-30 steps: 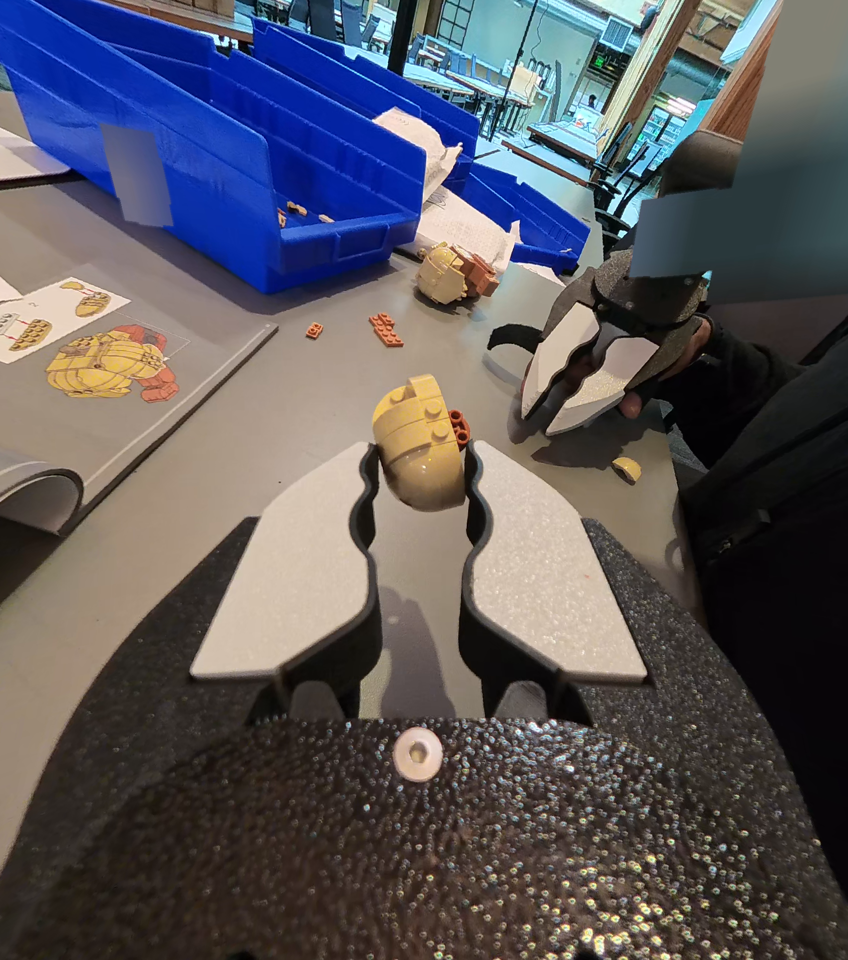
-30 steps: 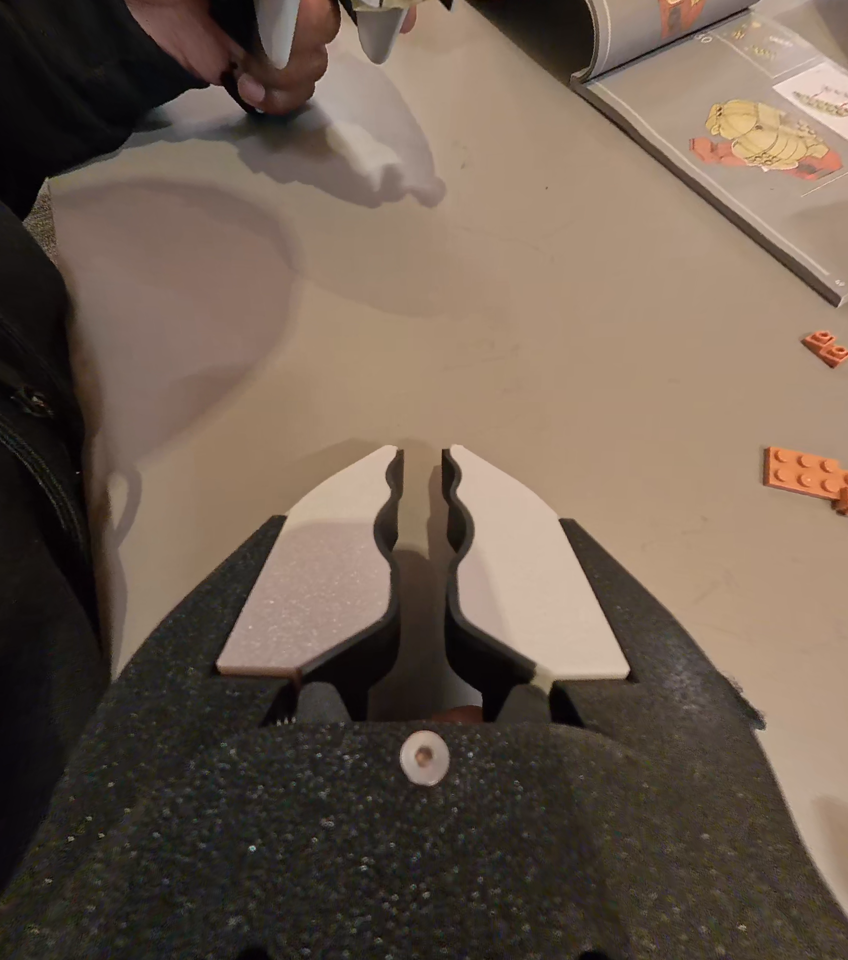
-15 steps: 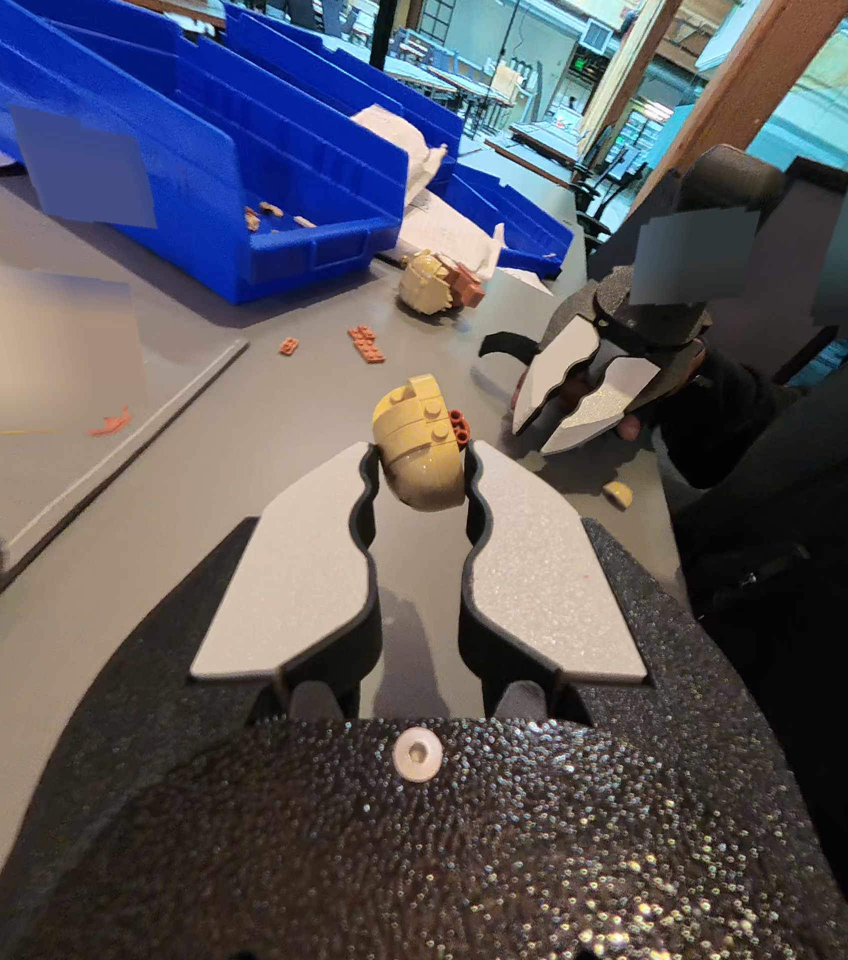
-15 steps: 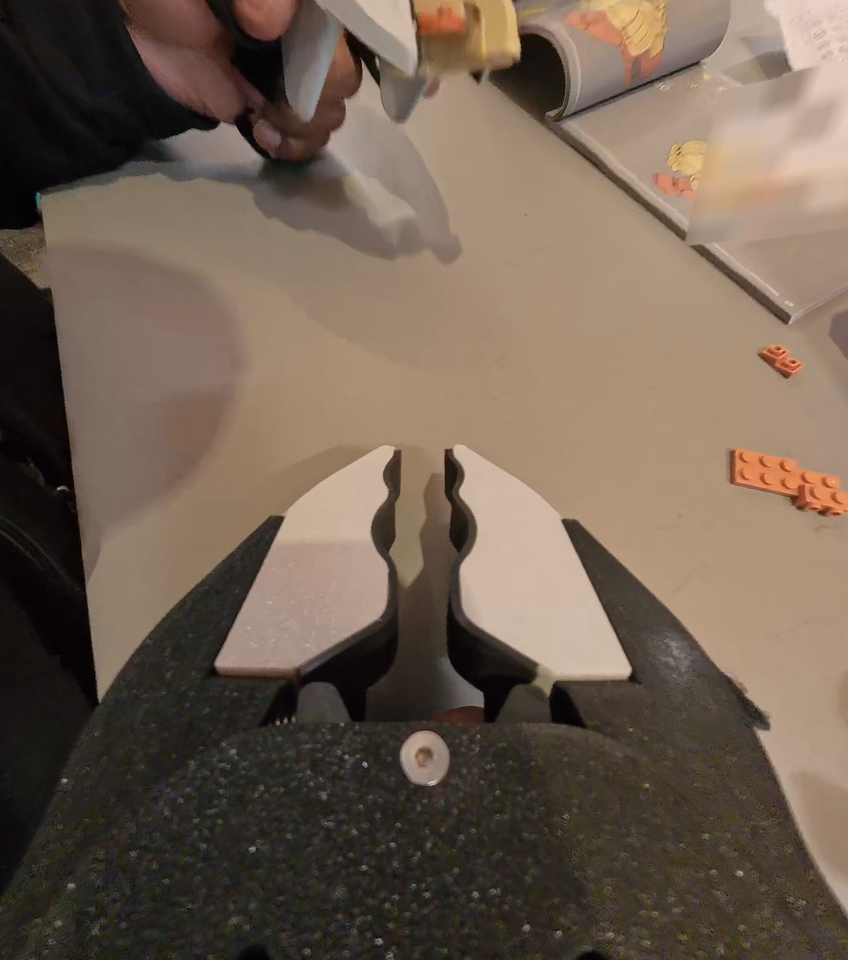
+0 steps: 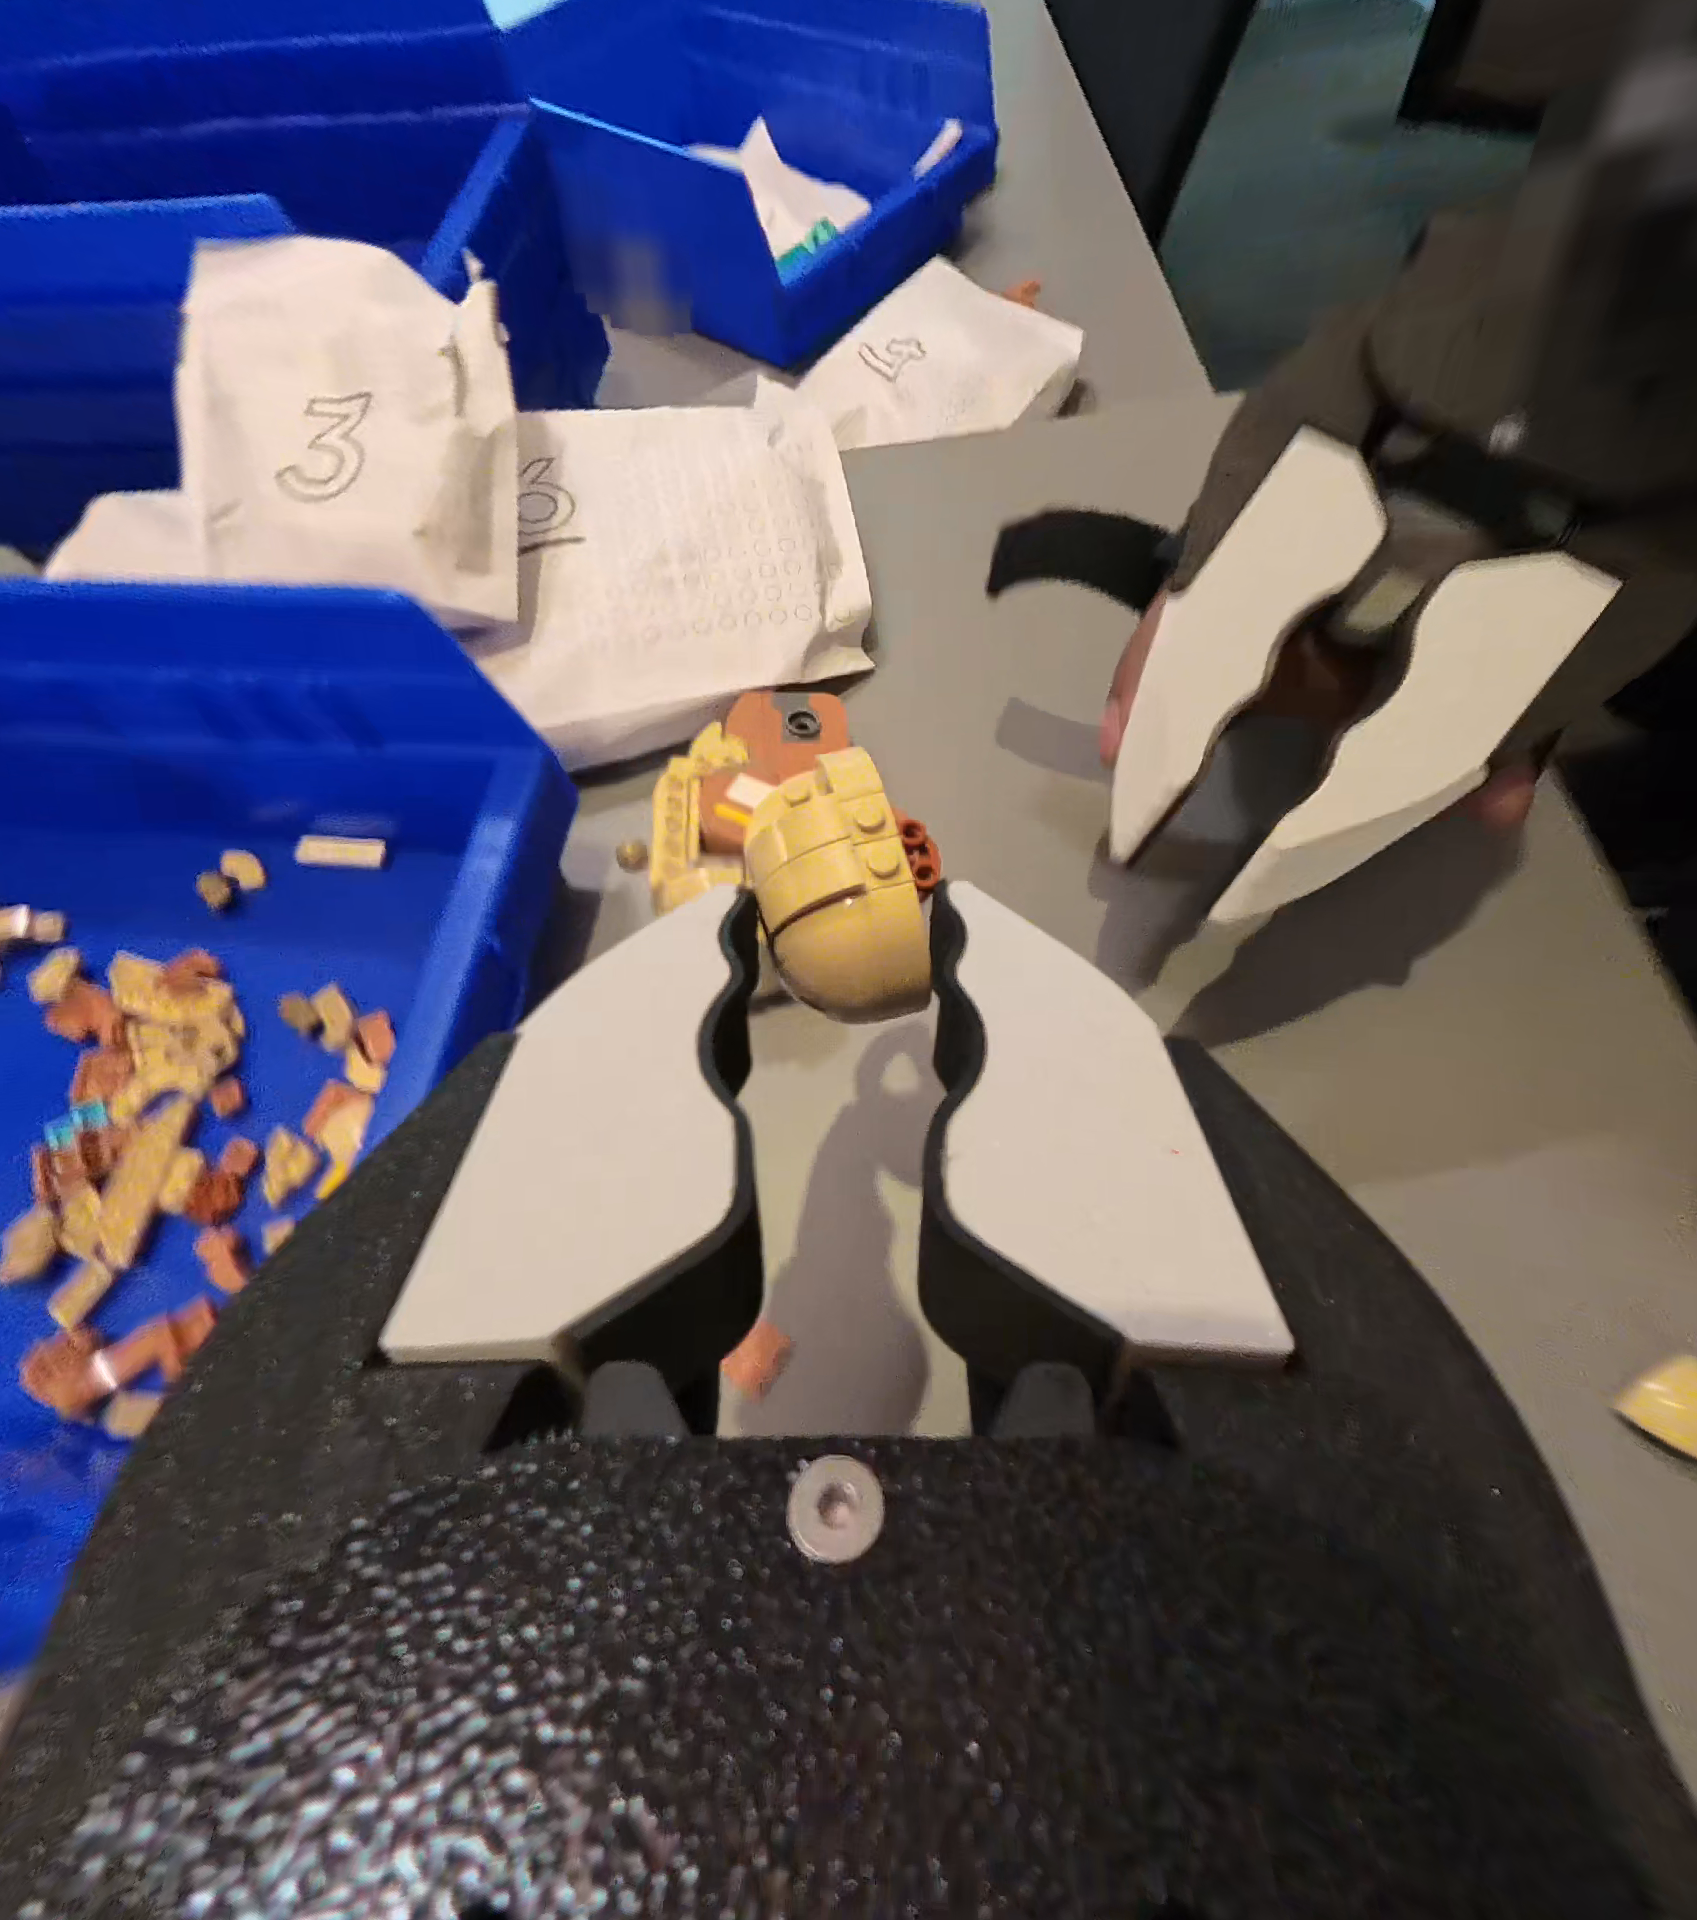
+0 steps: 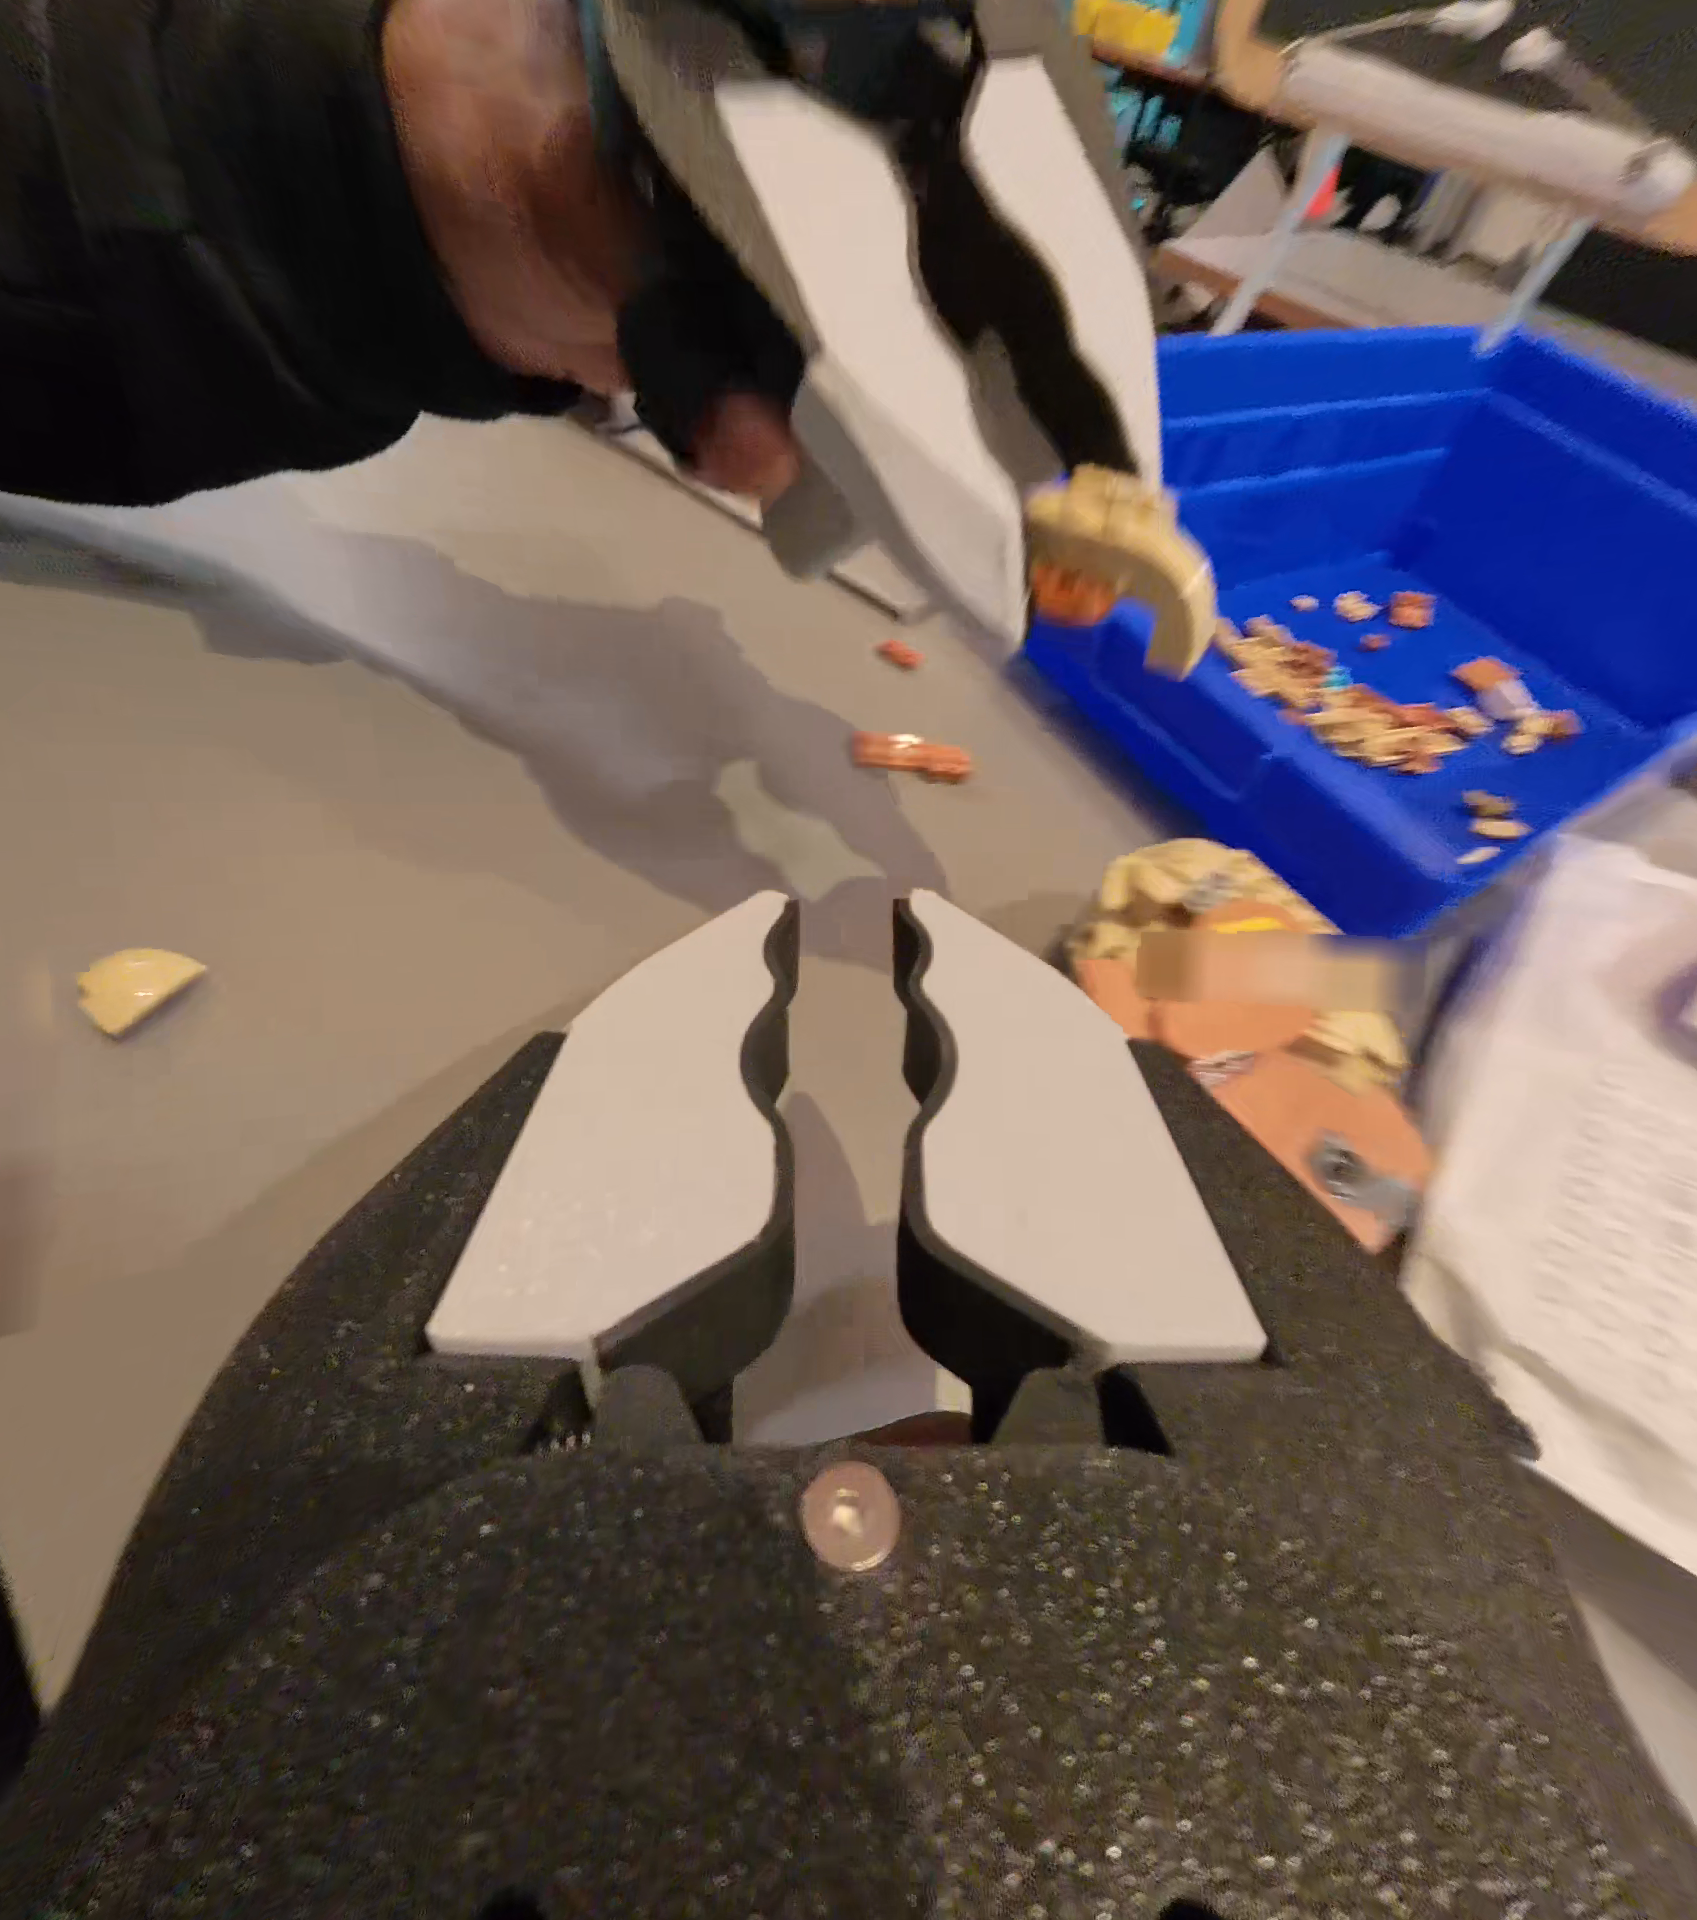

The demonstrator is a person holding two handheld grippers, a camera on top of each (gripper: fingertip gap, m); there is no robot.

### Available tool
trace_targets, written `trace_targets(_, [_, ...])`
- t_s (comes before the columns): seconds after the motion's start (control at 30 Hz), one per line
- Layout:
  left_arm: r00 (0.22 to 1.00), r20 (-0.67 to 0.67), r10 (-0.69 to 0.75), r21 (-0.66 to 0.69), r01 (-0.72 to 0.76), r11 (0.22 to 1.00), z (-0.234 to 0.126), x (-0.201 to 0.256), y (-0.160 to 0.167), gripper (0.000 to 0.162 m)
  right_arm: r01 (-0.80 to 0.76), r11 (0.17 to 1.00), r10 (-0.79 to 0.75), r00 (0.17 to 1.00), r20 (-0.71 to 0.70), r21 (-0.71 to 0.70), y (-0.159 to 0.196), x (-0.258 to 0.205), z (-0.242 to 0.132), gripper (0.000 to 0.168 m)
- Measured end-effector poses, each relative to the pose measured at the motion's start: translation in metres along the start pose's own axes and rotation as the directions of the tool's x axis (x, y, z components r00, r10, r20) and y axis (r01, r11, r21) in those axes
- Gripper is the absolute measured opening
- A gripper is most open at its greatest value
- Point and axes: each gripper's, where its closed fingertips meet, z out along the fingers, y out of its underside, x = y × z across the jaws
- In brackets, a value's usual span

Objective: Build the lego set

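My left gripper (image 5: 839, 904) is shut on a tan rounded lego assembly (image 5: 844, 894) with a small brown part on its side, held above the grey table. In the right wrist view it (image 6: 1083, 540) hangs over the bin's near corner with the assembly (image 6: 1124, 561). A partly built tan and brown model (image 5: 709, 790) lies on the table just beyond it, also in the right wrist view (image 6: 1239, 1039). My right gripper (image 6: 844, 902) is empty, jaws a narrow gap apart, low over the table beside the model; it shows at the right (image 5: 1176, 883).
A blue bin (image 5: 470, 665) at the left holds several loose tan and brown pieces (image 5: 148, 1091). White paper bags (image 5: 678, 540) and more blue bins lie behind. A tan dome piece (image 5: 1680, 1403) and brown plates (image 6: 911, 753) lie on the table.
Both grippers have swung toward the bins and the model. The instruction booklet has left both views. The left gripper still holds the assembly, now right in front of the model.
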Motion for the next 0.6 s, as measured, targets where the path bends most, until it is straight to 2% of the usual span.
trace_targets(0.13, [0.984, -0.005, 0.176, -0.171, -0.174, 0.970, 0.041, -0.020, 0.001, 0.031, 0.069, 0.997, -0.067, 0.994, -0.086, 0.018, -0.010, 0.045, -0.014, 0.020])
trace_targets(0.23, [0.975, -0.047, 0.217, -0.270, -0.222, 0.937, 0.060, -0.027, 0.007, 0.031, 0.118, 0.993, -0.118, 0.985, -0.125, -0.007, -0.011, 0.074, -0.014, 0.023])
trace_targets(0.43, [0.970, -0.077, 0.232, -0.336, -0.244, 0.910, 0.075, -0.036, 0.012, 0.031, 0.121, 0.992, -0.125, 0.988, -0.088, -0.046, 0.003, 0.099, 0.005, 0.028])
trace_targets(0.6, [0.971, -0.089, 0.220, -0.349, -0.237, 0.907, 0.080, -0.040, 0.017, 0.032, 0.132, 0.989, -0.135, 0.990, -0.041, -0.067, 0.012, 0.097, 0.016, 0.031])
